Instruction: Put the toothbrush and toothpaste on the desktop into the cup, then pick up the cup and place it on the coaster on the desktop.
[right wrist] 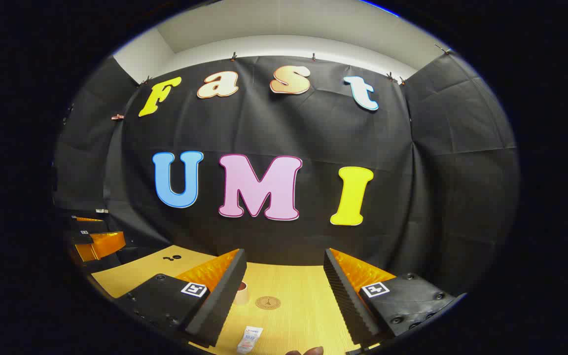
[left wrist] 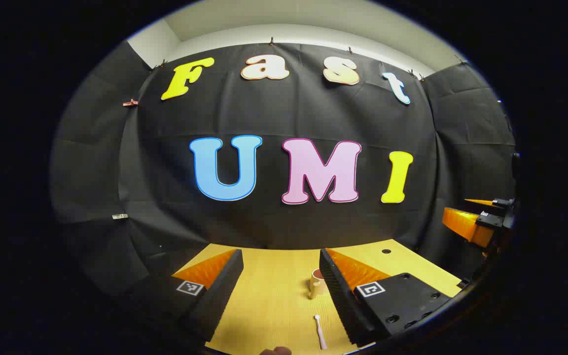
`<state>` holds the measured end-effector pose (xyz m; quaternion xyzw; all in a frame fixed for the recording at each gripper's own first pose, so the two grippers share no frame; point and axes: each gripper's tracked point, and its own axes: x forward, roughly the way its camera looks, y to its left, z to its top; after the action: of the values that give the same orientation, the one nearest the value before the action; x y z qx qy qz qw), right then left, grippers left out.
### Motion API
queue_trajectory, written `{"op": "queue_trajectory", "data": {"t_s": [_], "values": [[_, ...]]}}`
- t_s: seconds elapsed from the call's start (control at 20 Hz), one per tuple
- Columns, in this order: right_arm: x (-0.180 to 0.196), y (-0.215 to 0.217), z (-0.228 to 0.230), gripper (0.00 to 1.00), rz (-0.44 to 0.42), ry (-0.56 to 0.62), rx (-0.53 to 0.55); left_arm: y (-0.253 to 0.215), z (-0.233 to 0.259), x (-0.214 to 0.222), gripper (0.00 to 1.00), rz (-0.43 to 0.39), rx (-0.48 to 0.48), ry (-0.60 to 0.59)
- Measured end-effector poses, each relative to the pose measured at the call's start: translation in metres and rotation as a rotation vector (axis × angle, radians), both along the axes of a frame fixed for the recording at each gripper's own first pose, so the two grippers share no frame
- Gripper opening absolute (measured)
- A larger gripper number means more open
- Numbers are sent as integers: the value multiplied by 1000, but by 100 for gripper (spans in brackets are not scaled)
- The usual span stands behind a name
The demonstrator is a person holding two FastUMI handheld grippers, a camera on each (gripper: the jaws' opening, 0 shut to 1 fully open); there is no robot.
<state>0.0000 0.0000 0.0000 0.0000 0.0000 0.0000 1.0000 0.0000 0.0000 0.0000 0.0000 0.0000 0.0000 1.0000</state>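
**Both grippers wide open, nothing held – items on desktop**

Left gripper view: your left gripper (left wrist: pixel 279 291) is held above the desktop (left wrist: pixel 274 276) w/ its fingers spread wide and only bare wood between them; nothing gripped. The cup (left wrist: pixel 316 282) stands upright at approx 1 o'clock from the gap's centre, just beside the inner edge of the finger on the view's right, which hides part of it. The toothbrush (left wrist: pixel 319 332) lies flat on the wood at approx 5 o'clock, near the bottom edge, well short of the cup. Your right gripper (left wrist: pixel 481 217) shows far out at 3 o'clock, off the table edge; can't tell from here how far it's open.

Right gripper view: your right gripper (right wrist: pixel 284 296) is likewise wide open, nothing between the fingers. The coaster (right wrist: pixel 267 302), a round disc, lies flat on the desktop (right wrist: pixel 303 296) near the middle of the gap. The cup (right wrist: pixel 240 292) sits at approx 9 o'clock from the coaster, apart from it, partly behind the finger on the view's left. The toothpaste (right wrist: pixel 249 339) lies flat at approx 7 o'clock from the coaster, close to the bottom edge. Your left gripper (right wrist: pixel 96 241) appears at the 9 o'clock edge.
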Motion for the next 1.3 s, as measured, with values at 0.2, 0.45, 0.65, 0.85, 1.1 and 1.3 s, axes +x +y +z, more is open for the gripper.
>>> {"op": "queue_trajectory", "data": {"t_s": [0.2,0.45,0.65,0.85,1.1,1.3], "values": [[1,3,-7,96,17,12,-8,-1,-5,6,96,-1,-4,10],[8,7,-24,96,30,65,5,-4,-14,10,96,-9,9,30],[12,14,-51,96,46,141,-18,-7,-21,11,96,-17,22,46],[18,24,-98,97,83,272,-47,-3,-33,12,96,-13,23,71],[25,43,-176,97,113,484,-68,4,-51,12,96,-2,25,113],[17,59,-246,94,136,680,-81,8,-68,15,96,2,22,150]]}}
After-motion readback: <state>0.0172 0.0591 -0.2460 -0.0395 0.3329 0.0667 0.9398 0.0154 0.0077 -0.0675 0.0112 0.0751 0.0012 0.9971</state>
